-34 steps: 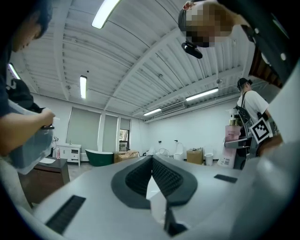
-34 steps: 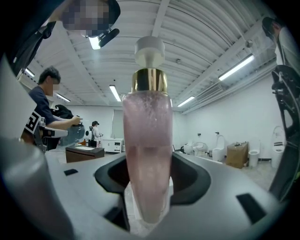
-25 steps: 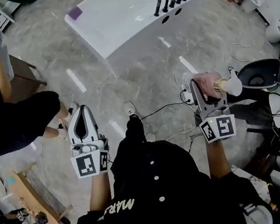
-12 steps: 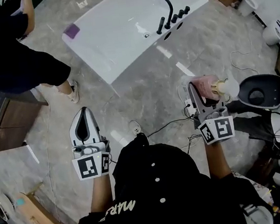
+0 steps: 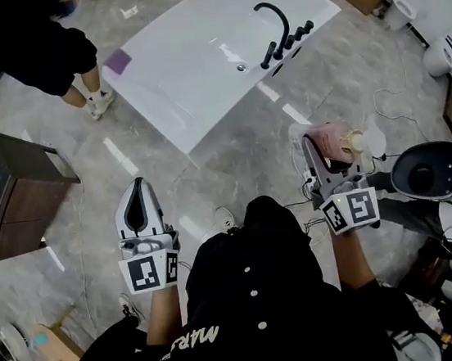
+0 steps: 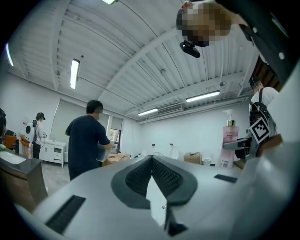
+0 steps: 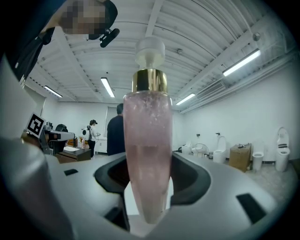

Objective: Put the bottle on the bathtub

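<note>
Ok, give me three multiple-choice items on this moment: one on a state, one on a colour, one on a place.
1. The left gripper's jaws are: A) together with nothing between them; B) spread wide; C) clamped on something.
2. The faucet on the bathtub is: A) gold; B) black; C) red.
3. The bottle is: A) on the bathtub; B) between the right gripper's jaws; C) in the left gripper.
Answers: 1 A, the left gripper view shows its pads meeting on nothing. 2 B, the head view shows a black faucet against the white bathtub. 3 B, the right gripper view shows the pads pressing on its pink body.
</note>
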`<state>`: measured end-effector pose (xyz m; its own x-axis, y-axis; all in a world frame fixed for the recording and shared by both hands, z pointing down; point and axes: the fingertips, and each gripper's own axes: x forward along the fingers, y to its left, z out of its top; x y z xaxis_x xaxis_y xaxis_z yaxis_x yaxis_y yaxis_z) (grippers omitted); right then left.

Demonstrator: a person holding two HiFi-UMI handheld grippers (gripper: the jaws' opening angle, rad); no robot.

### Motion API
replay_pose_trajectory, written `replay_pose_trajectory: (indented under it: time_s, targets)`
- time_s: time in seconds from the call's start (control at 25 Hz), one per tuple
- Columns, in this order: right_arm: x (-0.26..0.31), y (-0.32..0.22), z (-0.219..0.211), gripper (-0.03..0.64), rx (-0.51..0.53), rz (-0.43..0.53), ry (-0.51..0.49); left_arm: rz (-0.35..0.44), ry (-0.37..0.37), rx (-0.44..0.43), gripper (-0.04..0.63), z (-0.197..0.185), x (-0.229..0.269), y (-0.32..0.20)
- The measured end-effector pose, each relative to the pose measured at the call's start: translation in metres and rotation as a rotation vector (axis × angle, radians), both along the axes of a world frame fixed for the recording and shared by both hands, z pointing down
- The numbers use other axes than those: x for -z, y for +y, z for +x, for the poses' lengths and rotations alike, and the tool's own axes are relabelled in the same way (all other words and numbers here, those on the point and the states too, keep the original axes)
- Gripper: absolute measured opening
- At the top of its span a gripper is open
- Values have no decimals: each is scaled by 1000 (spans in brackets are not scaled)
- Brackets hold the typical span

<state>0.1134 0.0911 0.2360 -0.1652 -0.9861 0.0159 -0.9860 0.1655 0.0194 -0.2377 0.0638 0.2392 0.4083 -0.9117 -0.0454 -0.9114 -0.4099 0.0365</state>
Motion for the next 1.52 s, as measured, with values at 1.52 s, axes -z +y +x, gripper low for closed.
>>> replay_pose_trajectory:
  time_s: [1.52]
  targets:
    - [-222,-332,35,229,299,-230,-2,-211,-112,125,11,106,-74,-212]
